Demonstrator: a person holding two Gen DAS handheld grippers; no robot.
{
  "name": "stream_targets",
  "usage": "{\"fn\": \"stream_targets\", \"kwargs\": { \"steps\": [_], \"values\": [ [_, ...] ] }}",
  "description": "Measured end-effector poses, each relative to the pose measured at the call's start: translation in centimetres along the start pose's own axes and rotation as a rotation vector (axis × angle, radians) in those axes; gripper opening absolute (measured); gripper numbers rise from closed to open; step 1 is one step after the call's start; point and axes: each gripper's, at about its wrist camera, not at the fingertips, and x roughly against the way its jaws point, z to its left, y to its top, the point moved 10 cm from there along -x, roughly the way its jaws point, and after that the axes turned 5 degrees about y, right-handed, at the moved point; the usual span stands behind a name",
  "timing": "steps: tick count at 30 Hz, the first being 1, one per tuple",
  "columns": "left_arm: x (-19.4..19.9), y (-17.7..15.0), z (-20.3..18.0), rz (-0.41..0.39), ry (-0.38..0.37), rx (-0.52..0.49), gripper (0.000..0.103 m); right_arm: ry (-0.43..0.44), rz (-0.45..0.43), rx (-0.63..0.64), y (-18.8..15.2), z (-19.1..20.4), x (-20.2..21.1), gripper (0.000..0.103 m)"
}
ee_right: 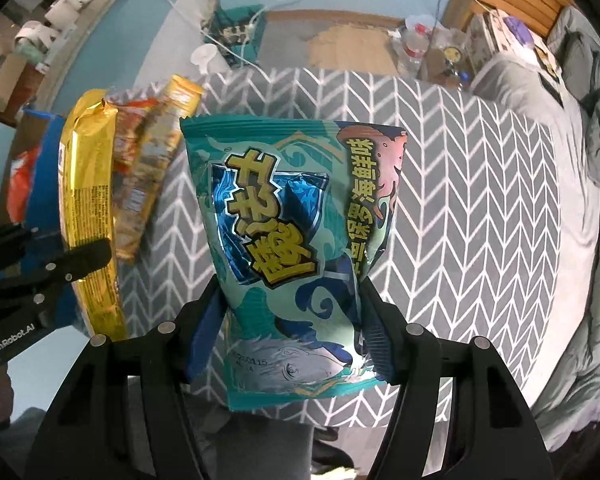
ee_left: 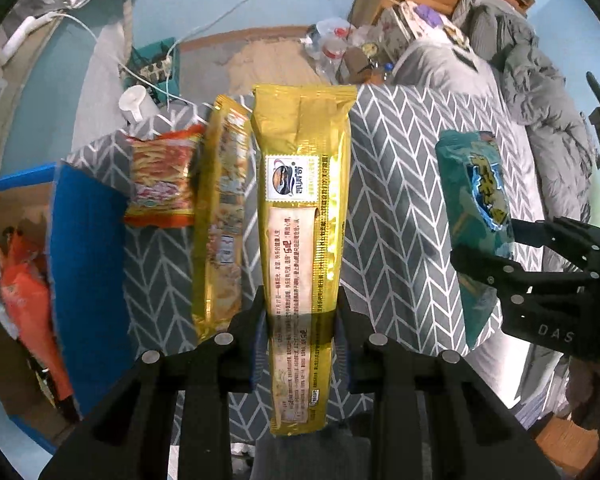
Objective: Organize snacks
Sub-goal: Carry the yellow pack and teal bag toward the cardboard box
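My left gripper is shut on a long gold snack pack and holds it above the grey chevron blanket. It also shows at the left in the right wrist view. My right gripper is shut on a teal snack bag, lifted over the blanket; this bag also shows at the right in the left wrist view. A second gold pack and an orange snack bag lie on the blanket to the left.
A blue-edged cardboard box stands at the left and holds an orange bag. A white cup, cables and bottles sit on the floor beyond. A rumpled grey duvet lies at the right.
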Motion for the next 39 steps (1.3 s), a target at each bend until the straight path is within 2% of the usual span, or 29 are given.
{"fn": "stream_targets", "kwargs": {
  "steps": [7, 19, 30, 39],
  "values": [
    [2.6, 0.1, 2.4, -0.056, 0.008, 0.056, 0.029, 0.014, -0.019, 0.072, 1.4, 2.8, 2.0, 0.065],
    [6.1, -1.4, 7.9, -0.109, 0.021, 0.181, 0.029, 0.068, -0.046, 0.193, 4.3, 10.0, 1.8, 0.064],
    [7.8, -4.3, 14.2, -0.138, 0.035, 0.329, 0.029, 0.130, -0.028, 0.310, 5.9, 17.4, 0.4, 0.064],
    [8.2, -6.9, 21.1, -0.146, 0.071, 0.455, 0.029, 0.161, -0.009, 0.409, 7.6, 23.7, -2.0, 0.064]
  ]
}}
